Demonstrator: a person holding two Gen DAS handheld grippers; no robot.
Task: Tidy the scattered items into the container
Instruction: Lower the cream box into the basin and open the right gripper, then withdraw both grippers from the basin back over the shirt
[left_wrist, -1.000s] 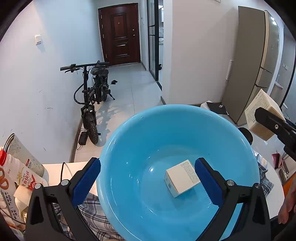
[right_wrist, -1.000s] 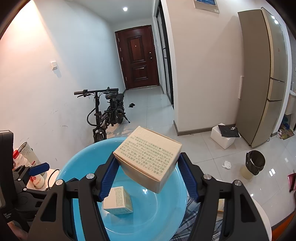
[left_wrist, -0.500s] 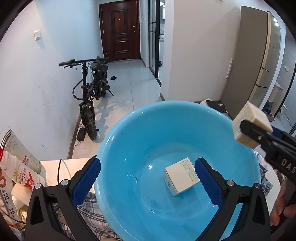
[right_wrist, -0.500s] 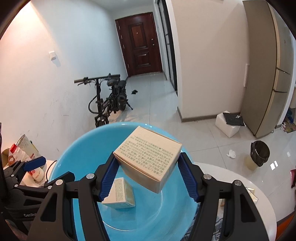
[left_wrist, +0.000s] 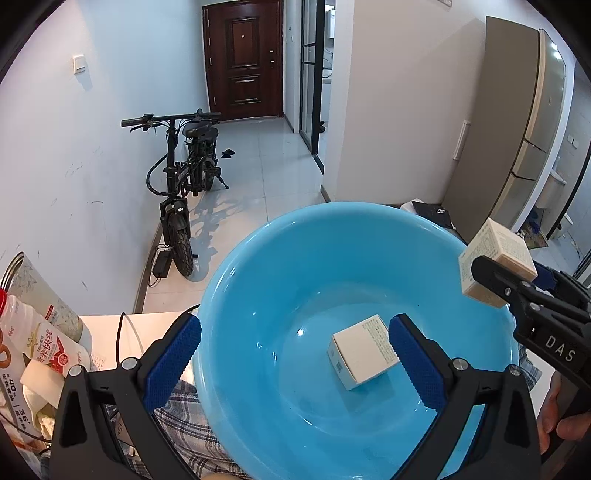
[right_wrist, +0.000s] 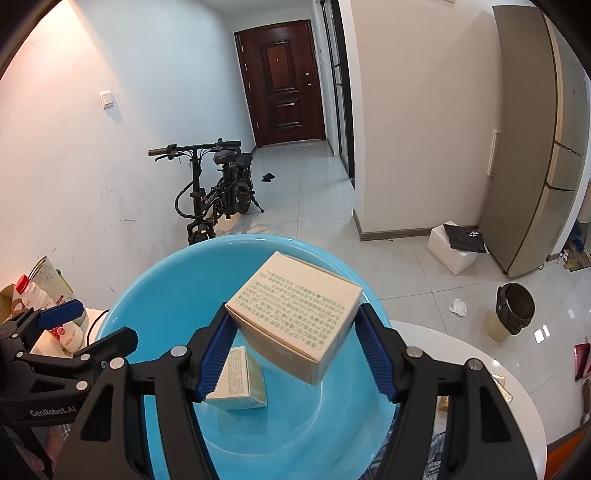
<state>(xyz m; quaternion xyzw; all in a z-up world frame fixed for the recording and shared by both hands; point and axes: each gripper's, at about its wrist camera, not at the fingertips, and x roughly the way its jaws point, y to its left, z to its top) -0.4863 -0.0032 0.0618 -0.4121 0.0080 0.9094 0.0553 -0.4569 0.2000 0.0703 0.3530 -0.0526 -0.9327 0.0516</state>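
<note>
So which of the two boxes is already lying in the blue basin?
The smaller white box, resting on the floor of the blue basin. The larger tan box is in the air above it, between the right gripper pads, jaws opening.

The black right gripper (left_wrist: 496, 275) has the white letters "DAS" on its side. The left gripper (right_wrist: 98, 325) says "GenRobot.AI" in white. The tan box (right_wrist: 295, 314) has small print, too small to read.

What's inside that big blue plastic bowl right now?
One small white cardboard box lies on the floor of the round blue plastic basin. The beige carton hangs above it between the right gripper's opening jaws, hiding part of the bottom.
</note>
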